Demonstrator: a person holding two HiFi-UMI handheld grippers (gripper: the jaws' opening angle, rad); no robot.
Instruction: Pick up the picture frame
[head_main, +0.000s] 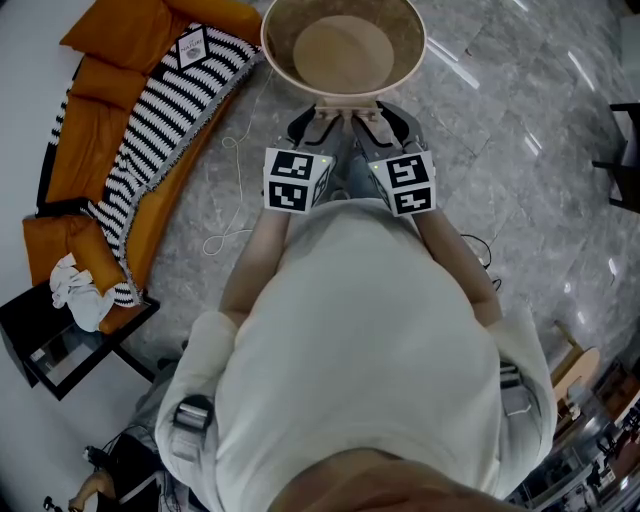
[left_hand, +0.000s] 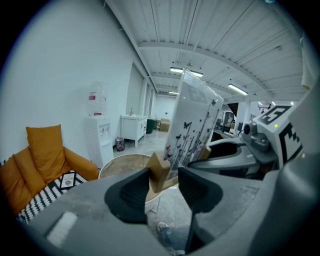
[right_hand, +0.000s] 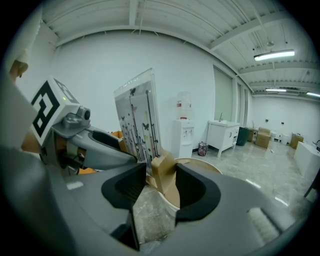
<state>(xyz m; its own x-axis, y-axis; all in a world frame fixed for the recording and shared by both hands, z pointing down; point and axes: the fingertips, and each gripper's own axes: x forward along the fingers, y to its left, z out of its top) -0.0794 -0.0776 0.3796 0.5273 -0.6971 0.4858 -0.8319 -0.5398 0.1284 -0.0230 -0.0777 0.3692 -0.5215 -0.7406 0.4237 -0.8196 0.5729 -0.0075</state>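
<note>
The picture frame (left_hand: 195, 117) is a clear panel printed with butterflies and flower stems, standing in a light wooden foot (left_hand: 159, 172). My left gripper (left_hand: 164, 176) is shut on that foot, with the panel rising upright just past its jaws. In the right gripper view the same frame (right_hand: 137, 117) stands tall, and my right gripper (right_hand: 160, 175) is shut on its wooden foot (right_hand: 164, 172) from the other side. From the head view both grippers meet side by side, left (head_main: 318, 122) and right (head_main: 375, 120), at the near rim of a round table. The frame itself is hard to make out there.
The round wooden table (head_main: 275, 55) stands straight ahead. An orange sofa (head_main: 110, 110) with a striped blanket (head_main: 170, 110) is at the left, a black side table (head_main: 60, 345) nearer. A white cable (head_main: 235, 190) lies on the marble floor. A water dispenser (left_hand: 97, 130) stands by the wall.
</note>
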